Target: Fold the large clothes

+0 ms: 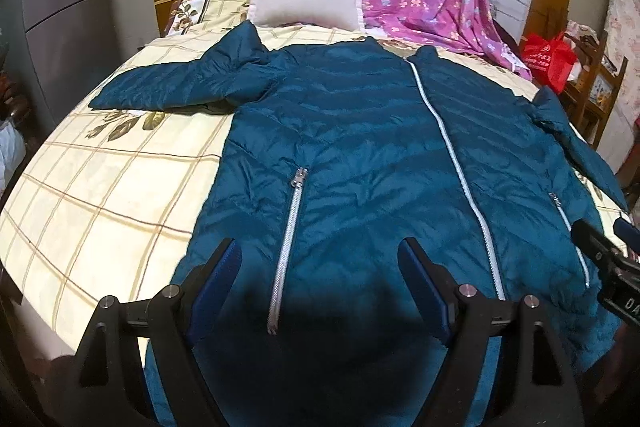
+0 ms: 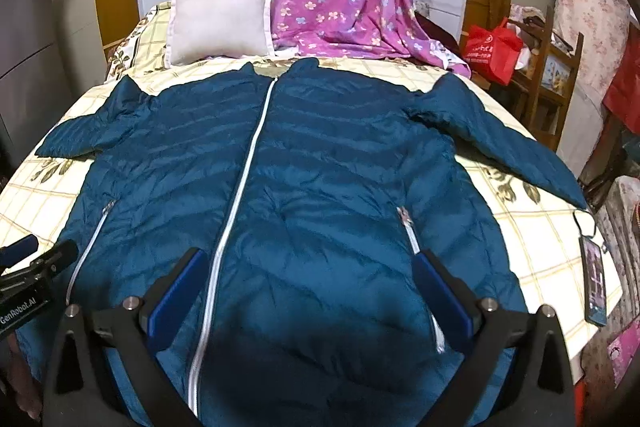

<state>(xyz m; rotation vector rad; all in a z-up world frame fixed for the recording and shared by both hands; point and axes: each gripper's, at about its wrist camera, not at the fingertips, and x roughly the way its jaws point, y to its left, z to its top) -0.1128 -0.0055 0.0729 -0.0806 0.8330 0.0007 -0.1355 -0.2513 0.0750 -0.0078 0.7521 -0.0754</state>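
Jacket [image 2: 320,187] flat on bed [image 2: 540,235], red bag [image 2: 494,51] contents hidden

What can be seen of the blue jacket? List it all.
The blue jacket is teal, quilted and slightly shiny, seemingly a light padded coat. It lies flat, front up, on the checked bedspread, collar toward the pillow, both sleeves spread sideways. Its pale front zipper is closed; two zipped pockets sit low. Neither gripper grips it.
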